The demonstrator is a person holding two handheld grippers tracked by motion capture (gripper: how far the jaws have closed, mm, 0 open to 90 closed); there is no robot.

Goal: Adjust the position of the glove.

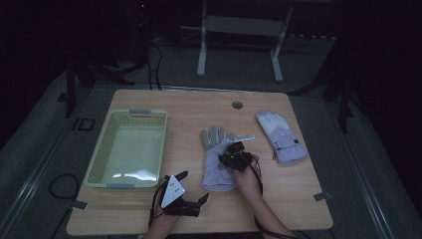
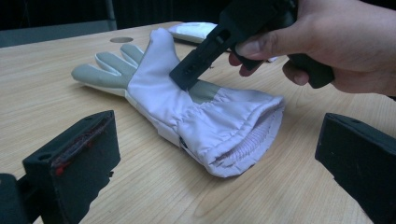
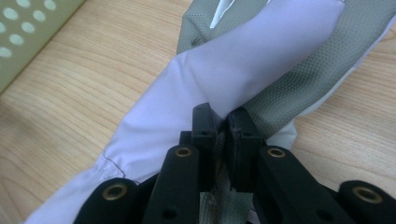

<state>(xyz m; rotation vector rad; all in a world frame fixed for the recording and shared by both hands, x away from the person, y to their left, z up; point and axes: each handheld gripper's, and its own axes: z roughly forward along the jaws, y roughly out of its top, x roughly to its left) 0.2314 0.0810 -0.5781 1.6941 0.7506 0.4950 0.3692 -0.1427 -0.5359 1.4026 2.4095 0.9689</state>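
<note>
A pale lilac glove (image 1: 216,162) with a grey palm lies palm up at the middle of the wooden table (image 1: 149,209), fingers pointing away. My right gripper (image 1: 232,149) presses down on its middle. In the right gripper view the jaws stand almost together, and my right gripper (image 3: 223,126) is shut on a fold of the glove (image 3: 243,60) where lilac cloth meets grey. Near the front edge my left gripper (image 1: 192,186) is open. It points at the glove's cuff (image 2: 233,140), which lies ahead of my left gripper (image 2: 219,158), untouched.
A pale green perforated basket (image 1: 99,154) stands at the left with nothing in it; its wall (image 3: 28,32) is close to the held glove. A second lilac glove (image 1: 281,137) lies at the right. A round cable hole (image 1: 237,105) sits near the table's far edge.
</note>
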